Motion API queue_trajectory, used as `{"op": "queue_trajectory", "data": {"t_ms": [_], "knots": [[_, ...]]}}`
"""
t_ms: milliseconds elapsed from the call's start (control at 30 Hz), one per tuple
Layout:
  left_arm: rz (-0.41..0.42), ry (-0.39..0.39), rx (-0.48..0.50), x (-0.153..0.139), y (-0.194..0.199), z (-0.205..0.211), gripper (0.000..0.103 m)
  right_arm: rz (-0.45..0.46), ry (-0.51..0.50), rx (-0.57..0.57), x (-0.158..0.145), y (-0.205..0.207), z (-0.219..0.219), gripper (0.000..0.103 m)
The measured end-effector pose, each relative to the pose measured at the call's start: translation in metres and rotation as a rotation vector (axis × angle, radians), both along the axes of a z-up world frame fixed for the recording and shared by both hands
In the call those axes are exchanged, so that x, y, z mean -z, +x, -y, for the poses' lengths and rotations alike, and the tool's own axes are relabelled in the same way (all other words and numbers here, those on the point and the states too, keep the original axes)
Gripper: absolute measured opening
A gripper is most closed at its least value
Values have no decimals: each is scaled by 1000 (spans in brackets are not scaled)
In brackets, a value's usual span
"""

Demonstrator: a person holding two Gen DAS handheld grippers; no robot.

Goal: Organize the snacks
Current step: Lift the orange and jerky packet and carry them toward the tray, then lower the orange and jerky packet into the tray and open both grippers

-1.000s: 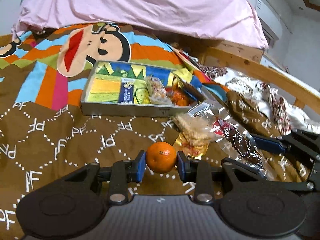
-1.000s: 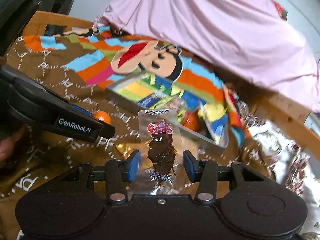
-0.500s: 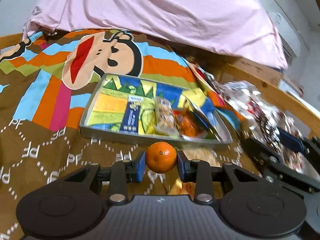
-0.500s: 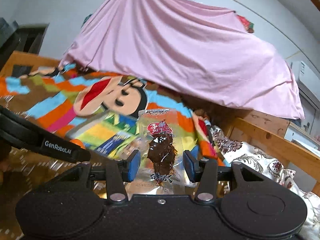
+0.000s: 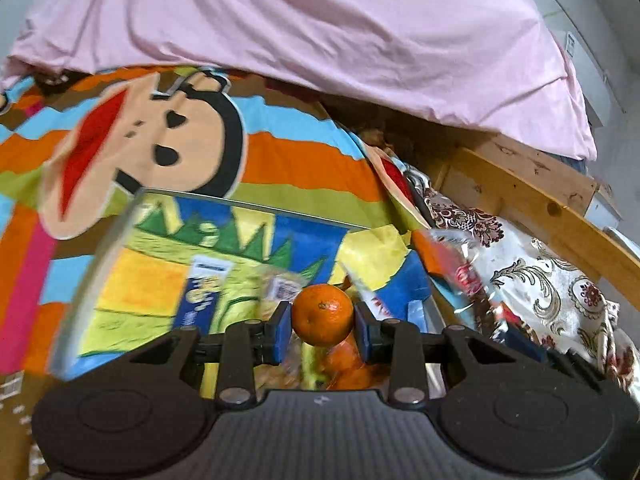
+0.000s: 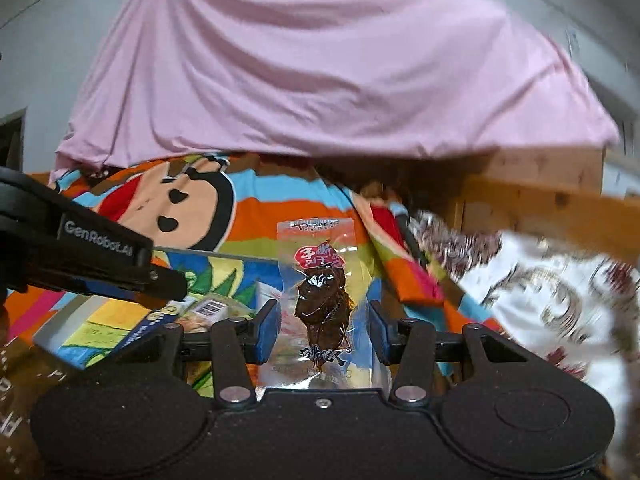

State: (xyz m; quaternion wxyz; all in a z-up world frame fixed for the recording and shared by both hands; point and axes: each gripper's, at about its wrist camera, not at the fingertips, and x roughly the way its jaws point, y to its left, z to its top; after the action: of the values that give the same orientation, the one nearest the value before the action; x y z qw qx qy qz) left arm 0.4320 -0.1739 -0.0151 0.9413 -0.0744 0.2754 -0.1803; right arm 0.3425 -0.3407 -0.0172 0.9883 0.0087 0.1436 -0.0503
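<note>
A small orange mandarin (image 5: pixel 322 314) sits clamped between the blue pads of my left gripper (image 5: pixel 322 326), held over the metal tray (image 5: pixel 90 276). The tray has a bright cartoon lining and holds a blue packet (image 5: pixel 202 296), clear wrapped snacks and other mandarins (image 5: pixel 348 372). My right gripper (image 6: pixel 323 328) is shut on a clear packet of dark dried meat (image 6: pixel 322 304) with a red label, standing upright between its pads. In the right wrist view the left gripper's black finger (image 6: pixel 92 256) reaches in from the left above the tray (image 6: pixel 60 322).
The tray lies on a striped cartoon-monkey blanket (image 5: pixel 168 136). Behind it rises a heap under a pink sheet (image 5: pixel 320 20). A wooden bed rail (image 5: pixel 532 196) and a floral cover (image 5: pixel 540 288) lie to the right.
Both grippers have travelled forward from the brown quilt to above the tray, carrying the mandarin and the meat packet. The right gripper has rolled towards level. The tray now fills the lower views.
</note>
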Motion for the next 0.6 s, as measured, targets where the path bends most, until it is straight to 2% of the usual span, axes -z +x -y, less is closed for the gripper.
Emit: {"op": "queue_trajectory", "data": {"t_ms": [100, 300, 600], "knots": [[-25, 1, 10, 9, 17, 14, 36, -52, 72, -1, 10, 19, 13, 49], [-53, 76, 13, 27, 34, 34, 36, -124, 137, -23, 27, 34, 18, 49], [-73, 94, 8, 39, 38, 36, 36, -149, 178, -15, 32, 42, 21, 49]]}}
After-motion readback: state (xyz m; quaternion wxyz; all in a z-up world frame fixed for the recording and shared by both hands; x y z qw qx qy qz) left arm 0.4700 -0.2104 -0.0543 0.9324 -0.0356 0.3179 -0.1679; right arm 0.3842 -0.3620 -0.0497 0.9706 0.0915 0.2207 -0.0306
